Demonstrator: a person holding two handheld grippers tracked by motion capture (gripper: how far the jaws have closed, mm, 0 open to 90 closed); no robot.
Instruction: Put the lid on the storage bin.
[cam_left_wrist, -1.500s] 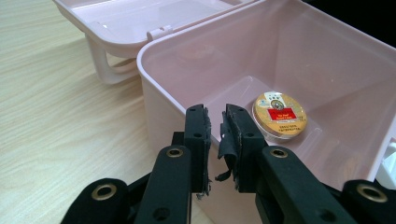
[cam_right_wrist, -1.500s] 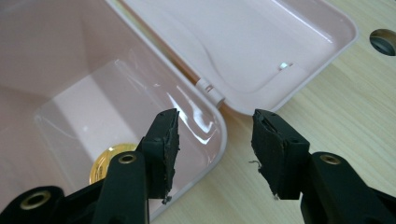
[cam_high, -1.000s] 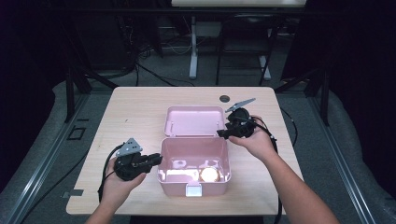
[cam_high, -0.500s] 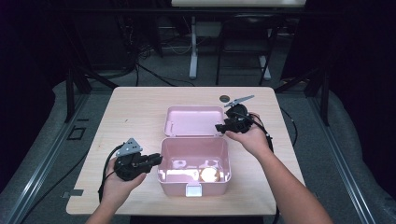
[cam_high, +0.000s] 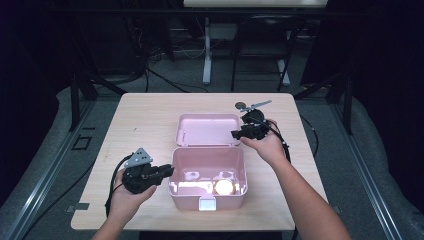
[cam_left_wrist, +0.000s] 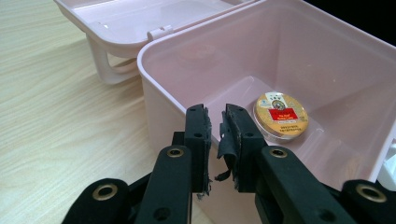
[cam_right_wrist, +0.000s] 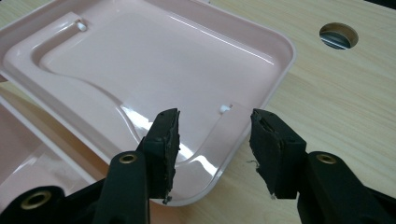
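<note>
While a person's two forearms came in from the near edge of the wooden surface, the left tongs sat at the left wall of an open pink box. Their jaws were nearly closed around the box's thin wall, though I could not tell whether the pads pressed it. Inside the box, on its floor toward the right, lay a round gold tin with a red label, glaring under the light. Beyond the box, its lid lay flung back flat, inner side up. The right tongs hovered over the lid's right near corner, jaws apart and empty, with that corner standing between them. Farther off, a round cable hole pierced the surface near its far right edge.
</note>
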